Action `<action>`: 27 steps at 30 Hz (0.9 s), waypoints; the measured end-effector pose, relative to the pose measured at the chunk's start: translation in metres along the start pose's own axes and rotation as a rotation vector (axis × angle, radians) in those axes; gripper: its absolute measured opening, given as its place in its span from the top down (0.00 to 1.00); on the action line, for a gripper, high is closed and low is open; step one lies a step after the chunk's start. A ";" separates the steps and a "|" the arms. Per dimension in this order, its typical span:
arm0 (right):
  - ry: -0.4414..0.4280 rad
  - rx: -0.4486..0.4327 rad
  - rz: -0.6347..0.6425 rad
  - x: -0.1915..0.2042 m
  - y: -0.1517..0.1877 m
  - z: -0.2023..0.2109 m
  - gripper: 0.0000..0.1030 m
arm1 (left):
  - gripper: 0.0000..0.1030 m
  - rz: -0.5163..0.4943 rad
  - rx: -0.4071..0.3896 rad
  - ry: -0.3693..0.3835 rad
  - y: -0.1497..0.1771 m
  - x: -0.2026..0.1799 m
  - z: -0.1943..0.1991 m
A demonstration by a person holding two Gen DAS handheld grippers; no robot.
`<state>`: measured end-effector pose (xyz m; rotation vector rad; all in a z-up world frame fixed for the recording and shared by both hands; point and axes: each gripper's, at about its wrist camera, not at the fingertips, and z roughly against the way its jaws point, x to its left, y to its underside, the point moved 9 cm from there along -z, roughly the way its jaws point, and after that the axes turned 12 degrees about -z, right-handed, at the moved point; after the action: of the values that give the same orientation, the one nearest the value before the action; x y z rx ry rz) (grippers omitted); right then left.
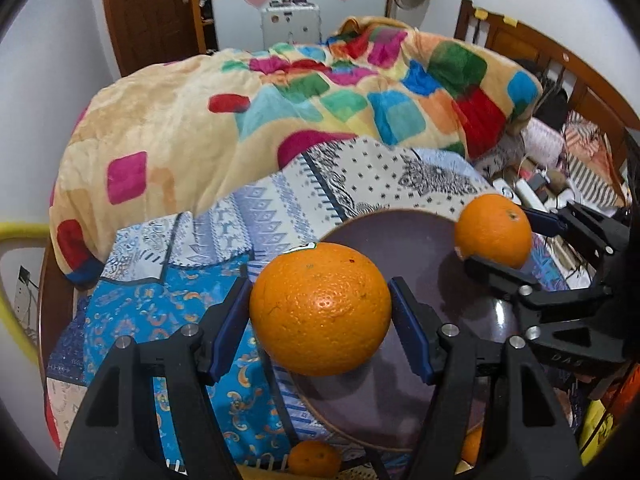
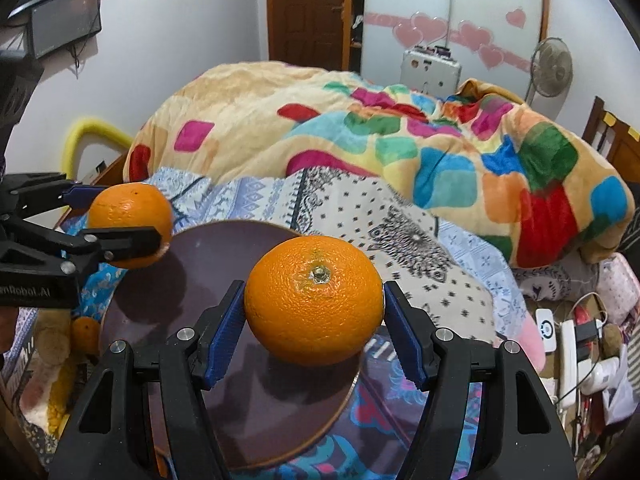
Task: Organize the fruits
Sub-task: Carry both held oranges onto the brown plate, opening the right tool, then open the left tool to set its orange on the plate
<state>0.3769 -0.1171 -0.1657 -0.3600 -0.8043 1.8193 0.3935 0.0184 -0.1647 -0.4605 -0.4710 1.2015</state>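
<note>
The middle of the dark plate [image 1: 400,236] is bare, so room is left there. Its left edge is crowded by the left gripper [image 1: 320,312] with an orange [image 1: 320,308], its right edge by the right gripper [image 2: 314,316] with another orange [image 2: 314,300]. The far side is blocked by a heaped blanket [image 1: 280,92]. Clutter [image 2: 576,344] is piled at the right.

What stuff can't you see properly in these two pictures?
- Left wrist view: a small orange at the bottom edge, partly hidden behind the left gripper.
- Right wrist view: another orange at the left, mostly hidden by the left gripper's body.
- Both views: the middle of the dark plate, hidden behind the held oranges.
- Right wrist view: cluttered small things, too jumbled to name.
</note>
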 end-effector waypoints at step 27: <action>0.023 0.021 0.104 0.011 0.009 -0.007 0.23 | 0.33 0.038 0.144 0.096 0.004 -0.011 -0.034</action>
<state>0.3698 -0.1062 -0.1754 -0.4153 -0.7627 1.9155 0.4060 0.0060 -0.1957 -0.4027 -0.2925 1.2347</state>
